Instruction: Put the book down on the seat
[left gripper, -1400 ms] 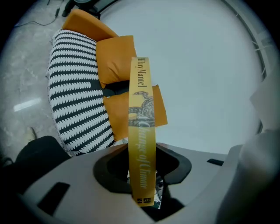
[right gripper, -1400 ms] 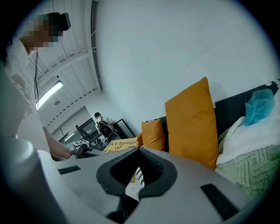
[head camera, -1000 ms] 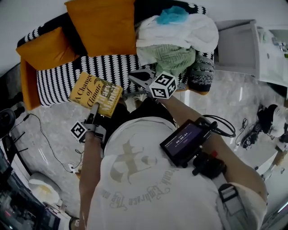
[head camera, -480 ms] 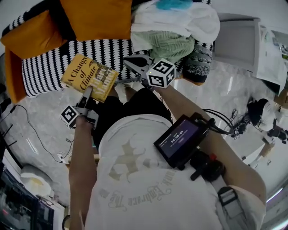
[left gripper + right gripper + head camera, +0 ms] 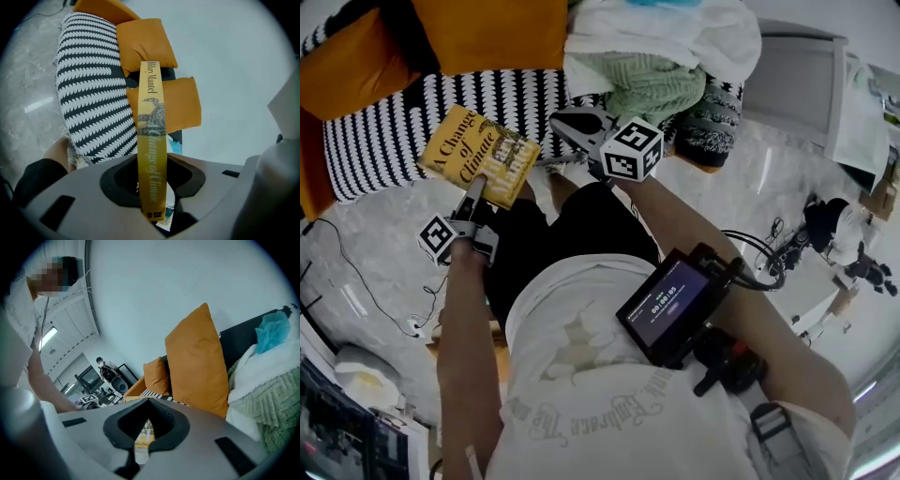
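A yellow paperback book [image 5: 478, 155] hangs tilted over the front edge of the black-and-white striped sofa seat [image 5: 403, 112]. My left gripper [image 5: 474, 195] is shut on the book's near lower corner. In the left gripper view the book [image 5: 152, 117] stands spine-on between the jaws of my left gripper [image 5: 152, 159], with the seat [image 5: 89, 98] beyond and below it. My right gripper [image 5: 574, 124] hovers at the seat's front edge to the right of the book, shut and holding nothing. In the right gripper view, part of the book [image 5: 143, 437] shows behind my right gripper [image 5: 149, 401].
Orange cushions [image 5: 497, 33] lean on the sofa back. A heap of white and green laundry [image 5: 661, 56] fills the sofa's right end. A grey cabinet [image 5: 797, 89] stands to the right. Cables [image 5: 356, 281] lie on the marble floor. A person's knees [image 5: 572, 225] are by the seat front.
Both grippers have sunk. The book, still in the left gripper, now lies further over the striped seat's front edge. The sofa has slid up in the head view.
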Tool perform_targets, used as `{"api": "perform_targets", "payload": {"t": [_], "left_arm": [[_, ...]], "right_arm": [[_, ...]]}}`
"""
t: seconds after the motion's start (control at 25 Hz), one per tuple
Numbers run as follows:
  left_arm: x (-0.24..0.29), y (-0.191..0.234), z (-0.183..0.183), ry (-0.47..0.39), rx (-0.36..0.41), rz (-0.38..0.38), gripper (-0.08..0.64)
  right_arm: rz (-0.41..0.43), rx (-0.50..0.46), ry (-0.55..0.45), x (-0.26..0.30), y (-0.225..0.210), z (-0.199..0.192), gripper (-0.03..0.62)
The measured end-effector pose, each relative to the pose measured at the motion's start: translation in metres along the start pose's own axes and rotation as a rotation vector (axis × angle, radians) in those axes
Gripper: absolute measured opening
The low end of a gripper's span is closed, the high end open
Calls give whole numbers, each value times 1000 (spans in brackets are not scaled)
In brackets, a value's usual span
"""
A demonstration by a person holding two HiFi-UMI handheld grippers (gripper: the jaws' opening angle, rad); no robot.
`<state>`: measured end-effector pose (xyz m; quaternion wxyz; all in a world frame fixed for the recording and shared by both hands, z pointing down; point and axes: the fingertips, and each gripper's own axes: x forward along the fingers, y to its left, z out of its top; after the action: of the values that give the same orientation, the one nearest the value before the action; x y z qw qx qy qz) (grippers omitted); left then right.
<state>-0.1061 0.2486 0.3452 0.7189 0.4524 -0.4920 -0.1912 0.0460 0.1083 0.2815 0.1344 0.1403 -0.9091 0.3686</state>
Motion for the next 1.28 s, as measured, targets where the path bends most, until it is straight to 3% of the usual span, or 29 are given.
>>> {"api": "perform_targets", "payload": {"t": [0.2, 0.36, 0.6, 0.92, 1.28], "left_arm": [[20, 5, -1, -13, -44, -18, 144], [39, 10, -1, 14, 1, -31, 144], [64, 38, 5, 15, -42, -17, 144], [95, 72, -1, 28, -6, 71, 144], [122, 96, 7, -28, -39, 1, 144]], "right_arm": [[-7, 11, 25, 6, -13, -15, 14], [-18, 26, 25, 10, -26, -24, 14], [-54, 53, 15, 18, -52, -41, 14], [-84, 102, 22, 14, -75, -61, 14], [-108, 138, 49, 19, -93, -99, 14]]}}
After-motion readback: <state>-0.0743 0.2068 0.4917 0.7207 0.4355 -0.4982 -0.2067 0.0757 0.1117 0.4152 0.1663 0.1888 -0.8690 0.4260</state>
